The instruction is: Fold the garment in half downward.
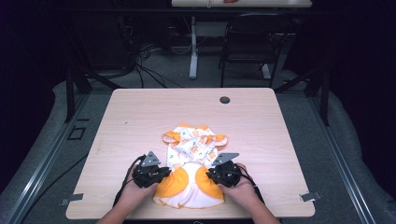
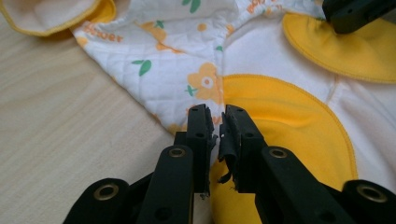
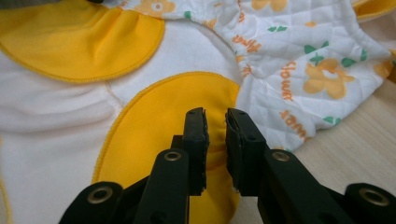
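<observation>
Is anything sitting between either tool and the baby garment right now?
Nothing visible does. The left tool and the right tool are both already at the garment, one on each side near its yellow patches. Each has a narrow gap between its jaws over the fabric, and the table around it is bare.

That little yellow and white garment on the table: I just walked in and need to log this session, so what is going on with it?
A person is working on a small baby garment, white with yellow patches and a flower print, lying partly folded near the front edge of the wooden table. The left claw sits at the garment's left side and the right claw at its right. In both gripper views the jaws stand slightly apart over the yellow fabric with nothing pinched between them, so the garment lies free at this moment.
</observation>
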The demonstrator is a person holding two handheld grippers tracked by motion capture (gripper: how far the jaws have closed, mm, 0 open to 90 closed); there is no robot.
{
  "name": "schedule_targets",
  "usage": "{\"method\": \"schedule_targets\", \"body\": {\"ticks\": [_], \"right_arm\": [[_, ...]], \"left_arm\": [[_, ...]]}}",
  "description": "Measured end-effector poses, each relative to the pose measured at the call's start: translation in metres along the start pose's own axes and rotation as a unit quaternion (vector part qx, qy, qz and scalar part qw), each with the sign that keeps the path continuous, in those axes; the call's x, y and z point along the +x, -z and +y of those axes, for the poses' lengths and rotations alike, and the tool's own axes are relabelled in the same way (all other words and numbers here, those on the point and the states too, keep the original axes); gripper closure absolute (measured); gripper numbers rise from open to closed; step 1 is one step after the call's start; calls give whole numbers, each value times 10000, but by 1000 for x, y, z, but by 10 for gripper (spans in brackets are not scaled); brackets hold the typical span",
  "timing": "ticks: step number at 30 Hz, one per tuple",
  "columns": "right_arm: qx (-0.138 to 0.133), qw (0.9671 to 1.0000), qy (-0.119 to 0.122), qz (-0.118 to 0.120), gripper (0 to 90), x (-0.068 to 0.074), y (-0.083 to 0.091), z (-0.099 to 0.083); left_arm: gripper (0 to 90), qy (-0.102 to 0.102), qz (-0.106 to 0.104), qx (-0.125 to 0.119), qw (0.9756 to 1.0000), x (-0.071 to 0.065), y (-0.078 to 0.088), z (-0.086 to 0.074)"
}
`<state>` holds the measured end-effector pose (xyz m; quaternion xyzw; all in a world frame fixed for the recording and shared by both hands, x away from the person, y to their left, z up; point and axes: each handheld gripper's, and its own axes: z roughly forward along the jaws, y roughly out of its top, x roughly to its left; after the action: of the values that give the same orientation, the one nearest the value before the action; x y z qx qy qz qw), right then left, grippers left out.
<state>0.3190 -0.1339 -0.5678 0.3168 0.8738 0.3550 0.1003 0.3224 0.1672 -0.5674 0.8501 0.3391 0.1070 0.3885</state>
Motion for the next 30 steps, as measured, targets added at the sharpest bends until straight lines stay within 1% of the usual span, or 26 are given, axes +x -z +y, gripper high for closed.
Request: {"method": "schedule_targets", "body": {"ticks": [2, 3, 4, 6, 8, 9, 10, 12, 13, 16, 17, 18, 21, 22, 24, 26, 27, 28, 30], "right_arm": [[48, 10000, 68, -7, 765, 0, 1, 2], [-8, 10000, 53, 2, 761, 0, 1, 3], [16, 10000, 93, 6, 756, -1, 2, 4], [-12, 10000, 85, -38, 745, -2, 3, 6], [-8, 10000, 74, -27, 724, -6, 4, 8], [4, 9999, 92, -50, 713, -8, 5, 10], [-44, 10000, -8, -12, 699, -10, 4, 11], [-54, 9999, -142, 40, 681, -12, 4, 14], [5, 10000, -82, 52, 667, -14, 5, 19], [17, 10000, -71, 38, 653, -15, 7, 24], [35, 9999, -73, 69, 644, -17, 8, 27], [10, 9999, -126, 49, 632, -17, 8, 29], [38, 9996, -202, 179, 609, -22, 10, 36], [44, 9996, -205, 214, 605, -23, 10, 38], [83, 9996, -198, 186, 596, -25, 11, 42], [99, 9994, -257, 215, 587, -27, 11, 46], [110, 9994, -242, 204, 582, -29, 12, 49], [108, 9996, -208, 154, 578, -31, 12, 50], [184, 9995, -225, 83, 577, -36, 13, 56]], "left_arm": [[780, 91, -34, -79, 9999, 3, 1, 2], [774, 80, -34, -85, 9999, 4, 1, 3], [768, 84, -6, -100, 9999, 5, 1, 4], [744, 99, 10, -89, 9999, 8, 1, 6], [713, 111, 53, -95, 9999, 10, 0, 8], [698, 134, 24, -81, 9999, 11, 0, 8], [690, 195, 3, -67, 9998, 11, -2, 9], [676, 225, -40, -57, 9997, 13, -3, 13], [662, 184, -33, -50, 9998, 13, -3, 15], [653, 78, -6, -55, 10000, 15, -4, 25], [643, 46, -16, -22, 10000, 16, -4, 27], [635, 51, -26, -21, 10000, 17, -5, 30], [622, 59, -95, 14, 9999, 21, -6, 39], [622, 87, -87, 9, 9999, 22, -6, 41], [621, 98, -103, 39, 9999, 24, -6, 47], [621, 54, -80, 63, 9999, 28, -5, 55], [618, 66, -96, 68, 9999, 29, -5, 58], [616, 84, -98, 49, 9999, 31, -4, 61], [612, 105, -139, 51, 9998, 36, -4, 68]]}}
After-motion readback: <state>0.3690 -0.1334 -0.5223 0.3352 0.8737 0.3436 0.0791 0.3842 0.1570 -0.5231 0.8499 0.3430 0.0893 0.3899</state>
